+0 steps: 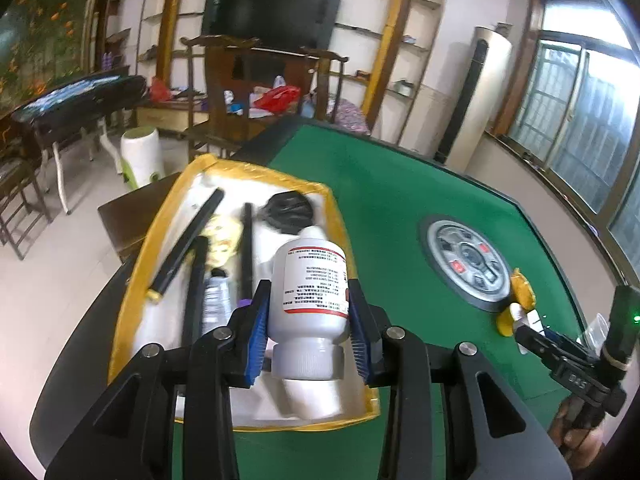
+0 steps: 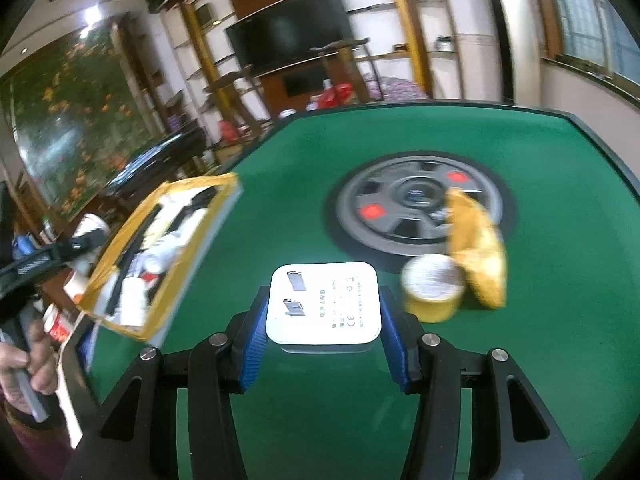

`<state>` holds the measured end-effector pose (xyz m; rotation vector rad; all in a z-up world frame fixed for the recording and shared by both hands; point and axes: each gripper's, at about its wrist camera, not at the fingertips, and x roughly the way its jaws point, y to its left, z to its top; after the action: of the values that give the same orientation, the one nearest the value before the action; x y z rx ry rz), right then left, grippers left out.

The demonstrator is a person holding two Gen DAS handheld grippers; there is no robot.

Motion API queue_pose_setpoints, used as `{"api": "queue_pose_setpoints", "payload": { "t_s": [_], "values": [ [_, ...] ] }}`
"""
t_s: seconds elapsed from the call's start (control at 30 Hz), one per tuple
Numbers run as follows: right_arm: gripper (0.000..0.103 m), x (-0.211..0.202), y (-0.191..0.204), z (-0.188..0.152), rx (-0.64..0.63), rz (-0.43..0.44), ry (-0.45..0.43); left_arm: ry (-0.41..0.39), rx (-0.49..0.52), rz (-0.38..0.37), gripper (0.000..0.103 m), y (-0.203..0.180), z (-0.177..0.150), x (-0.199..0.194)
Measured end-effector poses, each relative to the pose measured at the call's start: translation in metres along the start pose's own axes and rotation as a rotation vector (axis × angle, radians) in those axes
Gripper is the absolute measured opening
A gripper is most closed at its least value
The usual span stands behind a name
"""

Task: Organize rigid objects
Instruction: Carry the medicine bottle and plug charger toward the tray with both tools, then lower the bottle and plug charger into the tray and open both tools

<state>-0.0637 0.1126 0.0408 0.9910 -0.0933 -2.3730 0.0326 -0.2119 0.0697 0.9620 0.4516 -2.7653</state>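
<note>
My left gripper (image 1: 308, 312) is shut on a white plastic bottle (image 1: 310, 292) with a red-edged label, held cap toward me above the yellow-rimmed box (image 1: 132, 280). The box holds several black rods (image 1: 188, 240), a black round lid (image 1: 286, 210) and other small items. My right gripper (image 2: 322, 316) is shut on a white square charger (image 2: 324, 304), prongs up, over the green table (image 2: 320, 400). The box also shows in the right wrist view (image 2: 224, 188), at the left. The right gripper shows at the right edge of the left wrist view (image 1: 532, 320).
A round grey control hub (image 2: 384, 208) is set in the table's middle. A yellow tape roll (image 2: 434, 288) and a crumpled yellow wrapper (image 2: 480, 256) lie beside it. The table's black edge (image 1: 80, 344) runs at left. Chairs and a TV cabinet stand beyond.
</note>
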Motion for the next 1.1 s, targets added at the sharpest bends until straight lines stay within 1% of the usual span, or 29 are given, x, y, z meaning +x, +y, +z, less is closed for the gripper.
{"api": "queue_pose_setpoints", "payload": {
  "t_s": [0.17,0.37,0.43,0.53,0.7,0.8,0.97,1.1],
  "values": [
    [0.046,0.02,0.054,0.015,-0.088,0.073,0.035,0.028,-0.03,0.013,0.033,0.018,-0.011,0.01],
    [0.046,0.059,0.115,0.043,-0.172,0.156,0.087,0.066,-0.04,0.008,0.033,0.026,-0.021,0.019],
    [0.046,0.076,0.133,0.053,-0.183,0.176,0.103,0.075,-0.044,0.004,0.033,0.03,-0.021,0.021],
    [0.046,0.107,0.154,0.066,-0.187,0.203,0.156,0.086,-0.048,0.002,0.033,0.032,-0.021,0.024],
    [0.046,0.154,0.179,0.078,-0.198,0.2,0.224,0.1,-0.052,-0.004,0.033,0.034,-0.02,0.03],
    [0.046,0.173,0.185,0.08,-0.214,0.182,0.254,0.108,-0.048,-0.009,0.033,0.033,-0.021,0.032],
    [0.046,0.19,0.185,0.08,-0.22,0.179,0.314,0.124,-0.044,-0.016,0.033,0.031,-0.023,0.037],
    [0.046,0.196,0.185,0.078,-0.231,0.158,0.337,0.135,-0.05,-0.018,0.033,0.03,-0.025,0.041]
  ]
}}
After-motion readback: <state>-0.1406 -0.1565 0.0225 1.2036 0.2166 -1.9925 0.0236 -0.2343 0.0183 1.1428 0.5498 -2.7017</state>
